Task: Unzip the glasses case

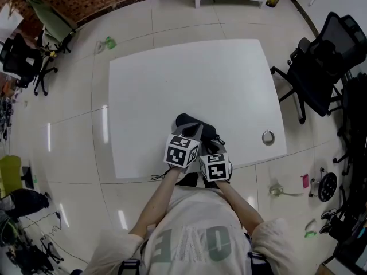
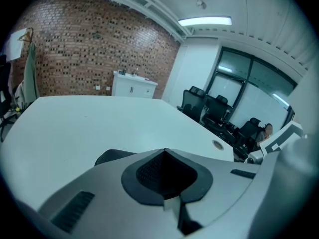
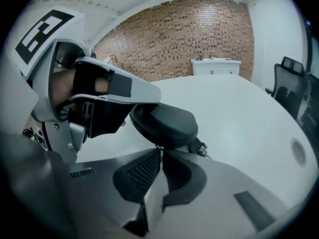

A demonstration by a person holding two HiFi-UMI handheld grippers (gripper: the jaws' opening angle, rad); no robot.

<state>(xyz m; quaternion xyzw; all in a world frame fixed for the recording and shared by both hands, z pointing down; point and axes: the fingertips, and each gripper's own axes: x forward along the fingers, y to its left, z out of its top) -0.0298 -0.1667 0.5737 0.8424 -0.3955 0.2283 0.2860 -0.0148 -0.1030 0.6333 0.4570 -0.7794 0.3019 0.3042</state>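
So the glasses case [image 3: 167, 123] sits close to the near edge of the white surface [image 1: 172, 79], about midway along it, with both grippers right on top of it. It looks like a light, semi-stiff moulded shell with a matte skin. It's not fragile, but I'd bet it skates on that smooth top unless it's pinned.

The left gripper [image 2: 164, 153] has its jaws closed with nothing between them, and it reaches over the case's left end. The right gripper [image 3: 159, 151] is closed too, tips touching the case's near seam. I can't tell if a zip tab is pinched.

I'd brace the shell and grab the pull, not the little clip [image 3: 199, 146].

No brand is readable on the case. The shirt lettering looks like "ONE".
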